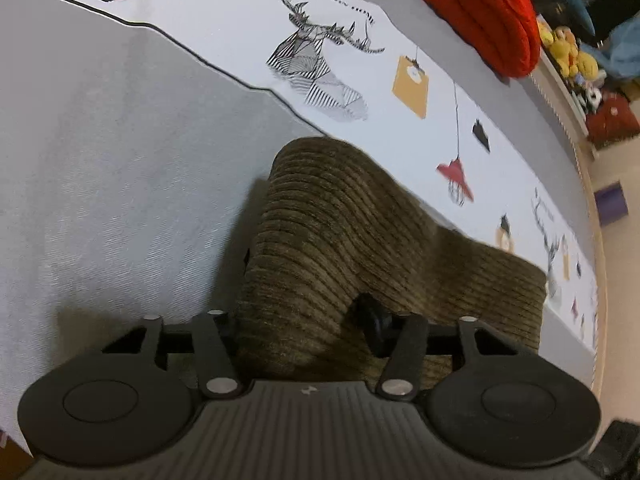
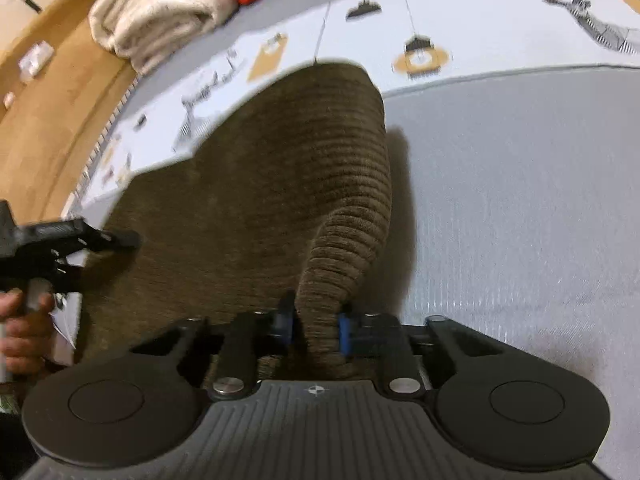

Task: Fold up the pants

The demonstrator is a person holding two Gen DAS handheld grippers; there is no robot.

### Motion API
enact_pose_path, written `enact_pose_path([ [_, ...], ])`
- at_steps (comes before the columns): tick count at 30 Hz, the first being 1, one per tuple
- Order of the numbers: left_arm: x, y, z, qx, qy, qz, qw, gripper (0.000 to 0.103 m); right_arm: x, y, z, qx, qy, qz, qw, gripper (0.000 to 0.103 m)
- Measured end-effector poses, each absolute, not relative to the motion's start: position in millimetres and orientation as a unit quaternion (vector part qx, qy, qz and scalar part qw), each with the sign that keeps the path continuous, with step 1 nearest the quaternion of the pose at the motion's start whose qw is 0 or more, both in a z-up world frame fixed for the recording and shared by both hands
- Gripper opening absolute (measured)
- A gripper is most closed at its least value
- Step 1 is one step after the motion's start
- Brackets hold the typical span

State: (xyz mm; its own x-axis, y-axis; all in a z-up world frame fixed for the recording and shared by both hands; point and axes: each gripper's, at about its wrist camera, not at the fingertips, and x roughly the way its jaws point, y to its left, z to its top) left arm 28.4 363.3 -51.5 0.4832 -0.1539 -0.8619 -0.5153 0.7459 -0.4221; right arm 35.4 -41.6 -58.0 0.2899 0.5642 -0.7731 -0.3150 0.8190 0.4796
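My right gripper [image 2: 316, 330] pinches a raised fold of the brown corduroy pants [image 2: 248, 184] on the grey bedspread [image 2: 520, 200]; left gripper [image 1: 304, 320] straddles cloth, grip uncertain. Folding remains unfinished.

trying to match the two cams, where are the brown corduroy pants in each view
Left wrist: brown corduroy pants at lower centre, rising between the fingers of the left hand-held gripper.
Right wrist: centre-left, a fold pinched in the right hand-held gripper.
Shared landmark: the deer-print strip on the bedcover.

Both grippers are matte black: the right gripper [image 2: 316, 330] has ribbed housing, round side discs, silver rivets and blue pads; the left gripper [image 1: 304, 320] has black pads.
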Motion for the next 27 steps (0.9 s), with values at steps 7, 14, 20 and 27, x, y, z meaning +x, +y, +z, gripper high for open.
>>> enact_pose_path([
  [7, 91.4, 309.7, -51.1, -0.354, 0.484, 0.050, 0.799, 0.042, 74.5, -88.9, -12.9, 0.121, 0.494, 0.259, 0.821, 0.017],
  [14, 170.6, 213.5, -56.4, -0.342, 0.478, -0.027, 0.808, 0.039, 127.0, -168.4, -1.8, 0.068, 0.502, 0.200, 0.838, 0.017],
  [20, 185.4, 164.2, -51.1, -0.224, 0.496, -0.022, 0.839, 0.070, 146.4, -249.5, -32.0, 0.110, 0.492, 0.042, 0.862, 0.023],
  [27, 154.2, 143.9, -6.1, -0.096, 0.404, -0.049, 0.908, 0.033, 121.5, -232.1, -3.3, 0.030, 0.430, 0.121, 0.894, 0.026],
])
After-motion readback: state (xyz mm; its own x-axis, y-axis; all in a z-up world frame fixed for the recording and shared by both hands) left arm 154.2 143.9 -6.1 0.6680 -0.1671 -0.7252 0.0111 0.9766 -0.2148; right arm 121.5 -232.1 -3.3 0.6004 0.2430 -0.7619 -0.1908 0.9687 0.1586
